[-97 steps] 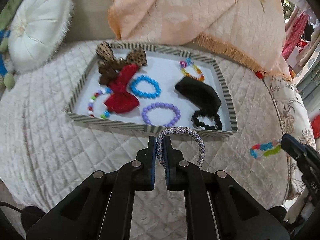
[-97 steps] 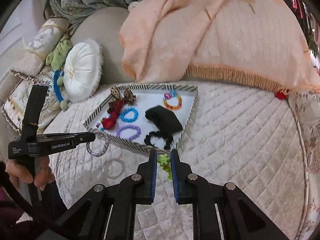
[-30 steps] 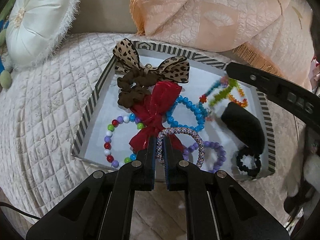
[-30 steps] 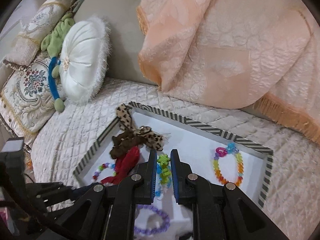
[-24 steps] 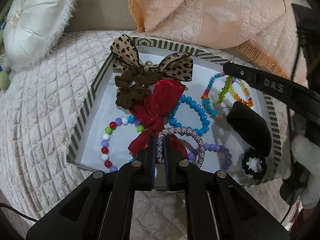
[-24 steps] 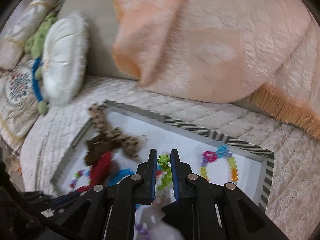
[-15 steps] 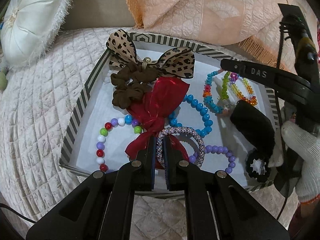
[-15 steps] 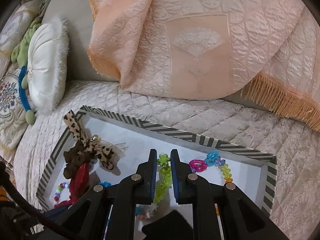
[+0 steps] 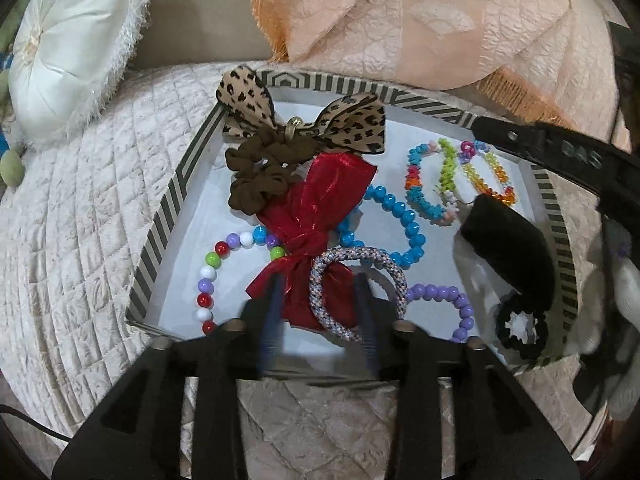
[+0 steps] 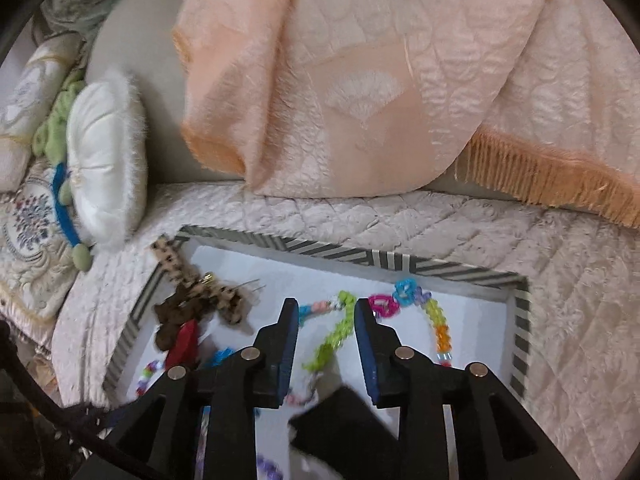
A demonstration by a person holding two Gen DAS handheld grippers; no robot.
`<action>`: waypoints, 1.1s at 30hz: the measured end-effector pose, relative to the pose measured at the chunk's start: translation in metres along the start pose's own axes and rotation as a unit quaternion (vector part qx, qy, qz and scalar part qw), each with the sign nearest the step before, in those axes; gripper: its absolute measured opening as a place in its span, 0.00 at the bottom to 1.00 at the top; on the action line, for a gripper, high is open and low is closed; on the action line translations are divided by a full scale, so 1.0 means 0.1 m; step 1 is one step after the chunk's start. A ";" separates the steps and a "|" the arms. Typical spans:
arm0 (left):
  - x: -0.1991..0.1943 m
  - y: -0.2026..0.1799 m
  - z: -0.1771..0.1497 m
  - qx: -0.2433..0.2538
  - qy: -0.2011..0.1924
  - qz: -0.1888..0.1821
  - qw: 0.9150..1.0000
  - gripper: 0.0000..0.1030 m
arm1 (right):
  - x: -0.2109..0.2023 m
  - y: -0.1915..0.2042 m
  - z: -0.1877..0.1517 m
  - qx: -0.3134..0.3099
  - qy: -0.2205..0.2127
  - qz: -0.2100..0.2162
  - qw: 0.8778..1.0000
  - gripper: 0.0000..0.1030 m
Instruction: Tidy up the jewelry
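Striped tray rim (image 9: 160,216), white floor crowded

A shallow tray (image 9: 168,200) with a grey-and-cream striped rim has a white floor. In it lie a tan leopard-spotted fabric bow (image 9: 352,128), a dark brown scrunchie (image 9: 260,172), a shiny red ribbon bow (image 9: 320,216), a bright blue bead bracelet (image 9: 404,224), a lilac bead bracelet (image 9: 448,296), a red, white, green and purple bead bracelet (image 9: 208,276), a speckled pink-and-blue cord ring (image 9: 352,260) and a black hair tie (image 9: 520,328). The quilted cover (image 9: 80,240) is pale cream; the fringed throw (image 10: 360,80) is peach.
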State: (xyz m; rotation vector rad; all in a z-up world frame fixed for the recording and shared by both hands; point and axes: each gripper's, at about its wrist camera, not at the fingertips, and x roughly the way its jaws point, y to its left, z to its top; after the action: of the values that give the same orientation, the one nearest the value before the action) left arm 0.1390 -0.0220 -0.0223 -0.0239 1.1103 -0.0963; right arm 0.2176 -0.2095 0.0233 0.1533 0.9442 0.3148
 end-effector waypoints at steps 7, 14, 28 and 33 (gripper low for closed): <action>-0.20 0.03 -0.07 -0.003 -0.022 0.015 1.000 0.48 | -0.42 0.14 -0.37 -0.028 -0.027 -0.026 0.999 0.28; -0.45 0.05 -0.19 -0.007 -0.049 0.030 0.998 0.48 | -0.63 0.26 -0.69 -0.011 -0.026 -0.029 0.999 0.28; -1.02 0.05 -0.41 -0.014 -0.099 0.029 0.995 0.48 | -1.15 0.57 -1.04 0.005 -0.052 -0.039 0.998 0.41; -1.17 0.04 -0.45 -0.010 -0.107 0.033 0.994 0.48 | -1.26 0.60 -1.12 0.011 -0.055 -0.042 0.998 0.42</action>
State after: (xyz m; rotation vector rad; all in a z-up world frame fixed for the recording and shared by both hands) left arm 0.0475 -0.0066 0.0619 -0.0141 0.8964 -0.0227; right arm 0.0459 -0.1958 0.0710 0.1501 0.8424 0.2165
